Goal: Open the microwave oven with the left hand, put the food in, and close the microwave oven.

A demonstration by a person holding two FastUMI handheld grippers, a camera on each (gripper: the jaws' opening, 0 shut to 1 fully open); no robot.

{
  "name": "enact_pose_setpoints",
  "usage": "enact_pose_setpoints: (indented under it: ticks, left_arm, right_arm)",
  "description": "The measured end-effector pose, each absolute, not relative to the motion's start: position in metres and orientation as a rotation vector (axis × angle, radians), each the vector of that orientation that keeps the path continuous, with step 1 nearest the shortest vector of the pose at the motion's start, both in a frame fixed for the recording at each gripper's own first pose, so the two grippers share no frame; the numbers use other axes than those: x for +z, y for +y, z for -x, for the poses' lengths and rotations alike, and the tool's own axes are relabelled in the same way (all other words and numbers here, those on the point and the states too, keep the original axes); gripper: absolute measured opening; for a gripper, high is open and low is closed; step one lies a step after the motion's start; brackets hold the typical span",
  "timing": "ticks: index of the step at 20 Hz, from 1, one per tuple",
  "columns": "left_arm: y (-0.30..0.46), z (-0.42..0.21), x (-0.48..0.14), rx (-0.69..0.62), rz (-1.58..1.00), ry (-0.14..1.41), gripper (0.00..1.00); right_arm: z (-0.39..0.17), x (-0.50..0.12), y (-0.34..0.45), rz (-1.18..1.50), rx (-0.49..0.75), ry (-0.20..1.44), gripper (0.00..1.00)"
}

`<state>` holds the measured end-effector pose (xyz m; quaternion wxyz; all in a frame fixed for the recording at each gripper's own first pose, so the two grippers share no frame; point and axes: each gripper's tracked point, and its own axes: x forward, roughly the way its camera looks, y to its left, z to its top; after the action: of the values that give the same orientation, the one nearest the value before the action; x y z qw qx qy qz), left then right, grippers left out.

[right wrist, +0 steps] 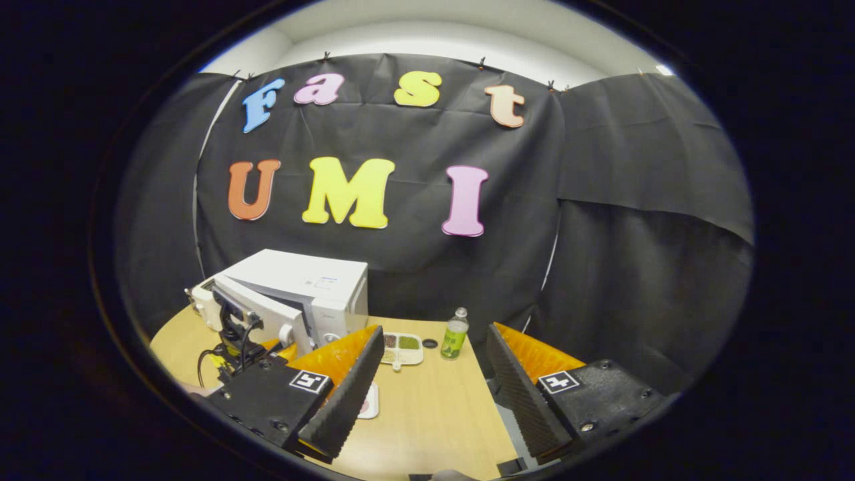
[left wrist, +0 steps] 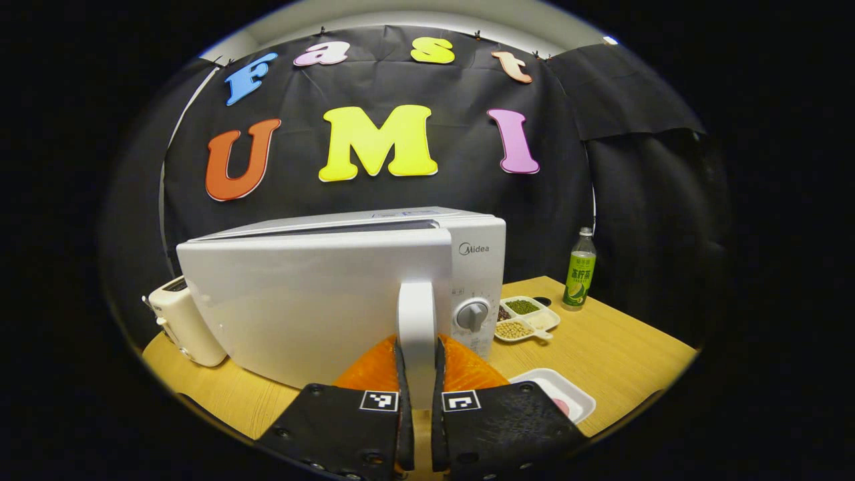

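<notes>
In the left gripper view, a cream toaster [left wrist: 184, 324] stands at the far left of the wooden table [left wrist: 621, 354], just beside the white microwave oven [left wrist: 334, 294]. The oven's door [left wrist: 300, 307] is swung partly out from the body, a gap showing along its top edge. The left gripper [left wrist: 419, 401] has its two black fingers closed on the door's upright white handle [left wrist: 417, 334], one finger pressing each side. Right of the handle sit the control dial [left wrist: 472, 315], a divided dish of beans [left wrist: 526, 317] and a green drink bottle [left wrist: 580, 270]. A white tray with the food [left wrist: 558, 394] lies near the table's front edge, right of the fingers. In the right gripper view, the right gripper [right wrist: 431, 394] hangs over the table with its ribbed fingers spread wide and nothing between them.
</notes>
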<state>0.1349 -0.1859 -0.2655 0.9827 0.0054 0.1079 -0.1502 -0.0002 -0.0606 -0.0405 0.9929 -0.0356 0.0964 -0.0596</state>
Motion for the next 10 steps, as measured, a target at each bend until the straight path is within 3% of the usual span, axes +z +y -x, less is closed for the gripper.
enact_pose_setpoints:
  ticks: [2,4,5,6,7,8,9,10]
  left_arm:
    - [-0.172,-0.112,-0.264,-0.315,-0.031,0.222,0.13]
    - [-0.151,-0.092,-0.262,-0.300,-0.086,0.207,0.32]
    - [-0.140,-0.087,-0.264,-0.288,-0.098,0.208,0.33]
    - [-0.129,-0.079,-0.264,-0.274,-0.086,0.206,0.41]
    - [-0.118,-0.072,-0.266,-0.251,-0.074,0.220,0.53]
    - [-0.104,-0.066,-0.267,-0.225,-0.070,0.231,0.53]
    - [-0.092,-0.058,-0.267,-0.209,-0.062,0.239,0.71]
    - [-0.080,-0.050,-0.268,-0.193,-0.052,0.247,0.77]
  right_arm:
    - [-0.004,-0.043,-0.040,0.062,-0.069,0.199,0.99]
    - [-0.004,-0.047,-0.018,0.060,-0.012,0.210,0.99]
    - [-0.005,-0.049,-0.009,0.069,0.013,0.212,0.99]
    - [-0.005,-0.049,0.001,0.078,0.037,0.210,0.93]
    - [-0.006,-0.049,0.011,0.085,0.063,0.208,0.93]
    - [-0.006,-0.050,0.020,0.092,0.082,0.206,0.93]
    - [-0.007,-0.053,0.029,0.101,0.104,0.206,0.93]
    - [-0.009,-0.056,0.040,0.108,0.126,0.209,0.99]
